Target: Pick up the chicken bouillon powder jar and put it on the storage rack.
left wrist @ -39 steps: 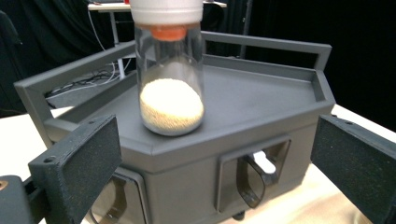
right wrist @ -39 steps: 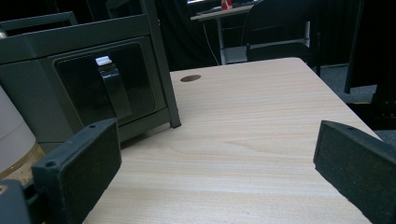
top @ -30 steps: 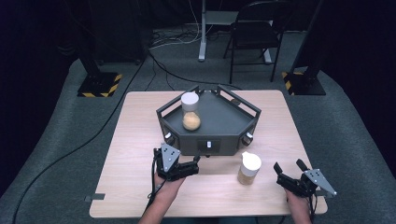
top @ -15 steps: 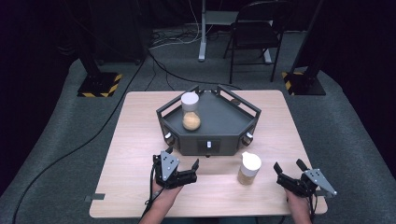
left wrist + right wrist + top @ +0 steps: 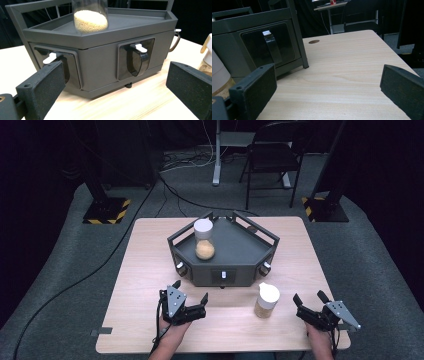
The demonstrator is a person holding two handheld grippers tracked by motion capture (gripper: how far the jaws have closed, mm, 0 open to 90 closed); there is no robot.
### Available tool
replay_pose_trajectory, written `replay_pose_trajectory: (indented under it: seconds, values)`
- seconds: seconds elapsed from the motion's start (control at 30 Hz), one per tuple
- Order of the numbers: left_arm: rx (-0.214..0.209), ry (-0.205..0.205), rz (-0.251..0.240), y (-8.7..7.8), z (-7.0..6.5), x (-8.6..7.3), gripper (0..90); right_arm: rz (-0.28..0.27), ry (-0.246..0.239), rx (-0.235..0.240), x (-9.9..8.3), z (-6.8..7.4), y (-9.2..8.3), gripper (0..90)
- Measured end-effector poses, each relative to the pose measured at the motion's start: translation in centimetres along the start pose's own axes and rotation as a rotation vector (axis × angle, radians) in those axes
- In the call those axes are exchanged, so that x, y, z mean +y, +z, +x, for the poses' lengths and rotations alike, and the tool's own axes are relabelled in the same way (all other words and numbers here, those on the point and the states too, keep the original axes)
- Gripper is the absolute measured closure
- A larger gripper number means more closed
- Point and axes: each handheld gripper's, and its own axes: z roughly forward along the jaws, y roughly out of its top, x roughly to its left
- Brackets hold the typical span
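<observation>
My left gripper [image 5: 190, 299] has drawn back from the grey stand [image 5: 235, 270], jaws wide and empty like the right gripper [image 5: 311, 303], lidded jar [image 5: 267, 300] between them, so nothing's grasped yet.

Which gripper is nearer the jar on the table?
Right. The right gripper sits just to the right of the jar; the left gripper is farther off on its left. Both are open.

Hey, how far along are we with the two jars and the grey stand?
One grain jar already stands on the grey stand. Nothing is in hand: the left gripper and the right gripper are open and empty. The lidded jar sits untouched on the table.
</observation>
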Motion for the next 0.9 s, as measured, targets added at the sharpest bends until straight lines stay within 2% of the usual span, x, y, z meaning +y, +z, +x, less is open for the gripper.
replay_pose_trajectory:
  seconds: [0.27, 0.6, 0.9]
  values:
    - [0.015, 0.010, -0.013, -0.5, 0.6, -1.0, 1.4, 0.003, 0.002, -0.001, 0.1, 0.0, 0.0, 0.0]
    - [0.033, 0.005, 0.007, -0.8, 1.5, -3.0, 1.4, 0.007, 0.002, -0.001, 0.1, 0.0, 0.1, 0.1]
    - [0.052, -0.022, 0.021, -0.7, 2.2, -4.4, 1.4, 0.010, 0.002, -0.003, 0.2, 0.1, 0.1, 0.2]
